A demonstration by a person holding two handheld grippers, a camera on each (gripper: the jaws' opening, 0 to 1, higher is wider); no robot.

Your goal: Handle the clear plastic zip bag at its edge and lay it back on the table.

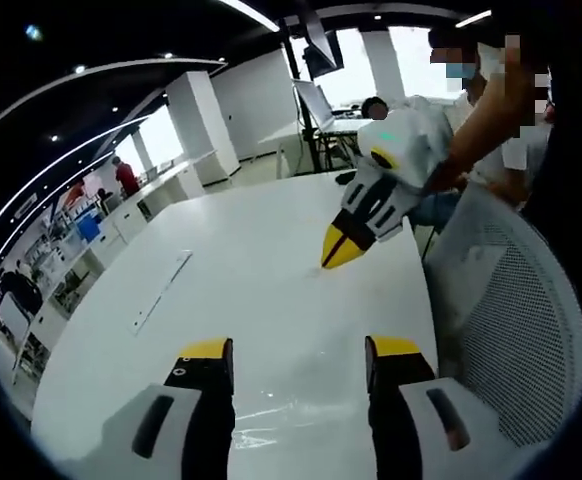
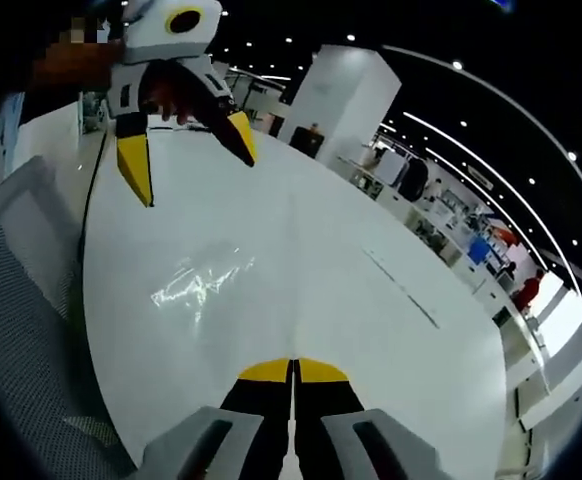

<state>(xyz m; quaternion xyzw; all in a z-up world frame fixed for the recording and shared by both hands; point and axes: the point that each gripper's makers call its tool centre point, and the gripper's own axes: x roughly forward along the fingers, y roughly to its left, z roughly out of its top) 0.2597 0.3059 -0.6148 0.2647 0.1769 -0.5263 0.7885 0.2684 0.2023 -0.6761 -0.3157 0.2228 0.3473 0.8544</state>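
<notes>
Now the left gripper (image 1: 299, 362) gapes over the zip bag (image 2: 199, 280), right gripper (image 2: 293, 371) closed empty.

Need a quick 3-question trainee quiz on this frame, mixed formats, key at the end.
1. True or false: the zip bag lies on the white table, gripped by neither tongs.
2. Which tongs stand open? A. left tongs B. right tongs C. both
3. Fill in: the chair beside the table has a ___ back.
Key: 1 true; 2 A; 3 mesh.
</notes>
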